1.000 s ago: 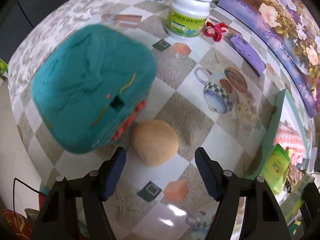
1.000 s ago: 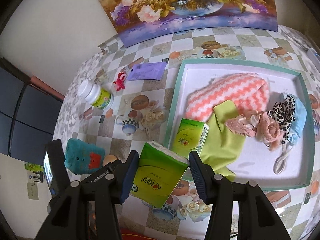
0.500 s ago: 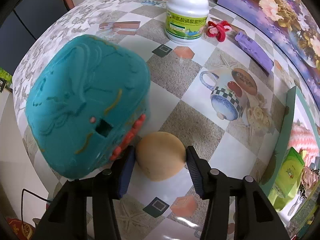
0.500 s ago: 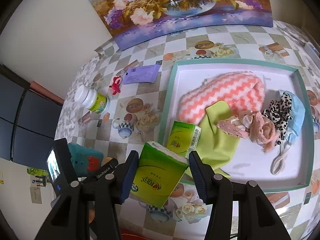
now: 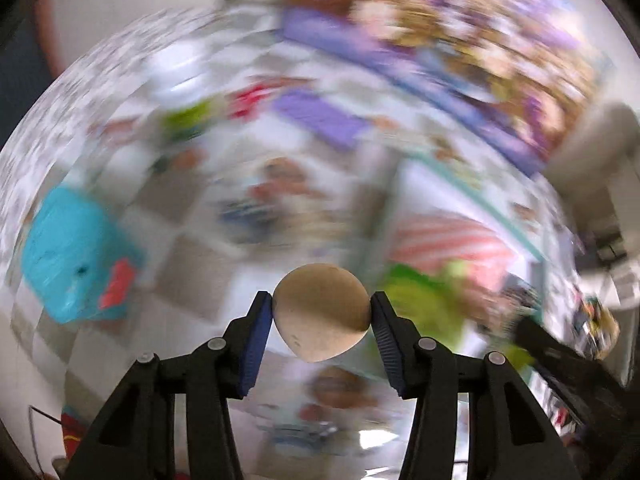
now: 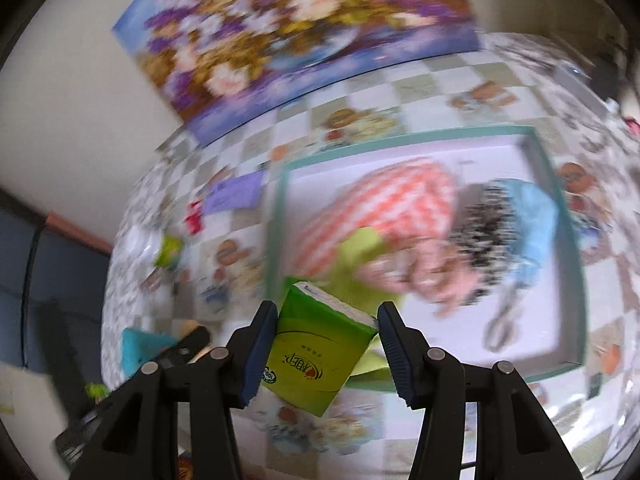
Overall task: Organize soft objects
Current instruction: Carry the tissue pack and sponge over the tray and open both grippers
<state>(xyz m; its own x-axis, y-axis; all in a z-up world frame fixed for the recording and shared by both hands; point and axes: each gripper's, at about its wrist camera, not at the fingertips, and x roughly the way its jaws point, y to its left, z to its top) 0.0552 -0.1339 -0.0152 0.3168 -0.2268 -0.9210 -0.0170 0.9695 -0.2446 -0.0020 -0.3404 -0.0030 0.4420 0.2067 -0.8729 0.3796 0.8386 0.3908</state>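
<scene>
My left gripper (image 5: 322, 312) is shut on a tan soft ball (image 5: 322, 312), lifted off the checked tablecloth; both blue pads press its sides. A teal plush toy (image 5: 70, 258) lies on the table at the left. My right gripper (image 6: 327, 334) is shut on a green tissue pack (image 6: 320, 344), held above the near edge of the teal-rimmed white tray (image 6: 560, 184). In the tray lie a pink-and-white striped cloth (image 6: 384, 204), a lime cloth (image 6: 356, 252), a pink fabric flower and a leopard-print and blue piece (image 6: 516, 220). Both views are blurred by motion.
A white bottle with a green label (image 5: 180, 92), a small red item (image 5: 252, 98) and a purple packet (image 5: 320, 120) sit on the far part of the table. A flower painting (image 6: 296, 32) leans on the wall behind. The other gripper's black arm (image 6: 132, 384) shows at lower left.
My left gripper closed on the tan ball and lifted it up and to the right, away from the teal toy. My right gripper carried the tissue pack sideways over the tray's edge.
</scene>
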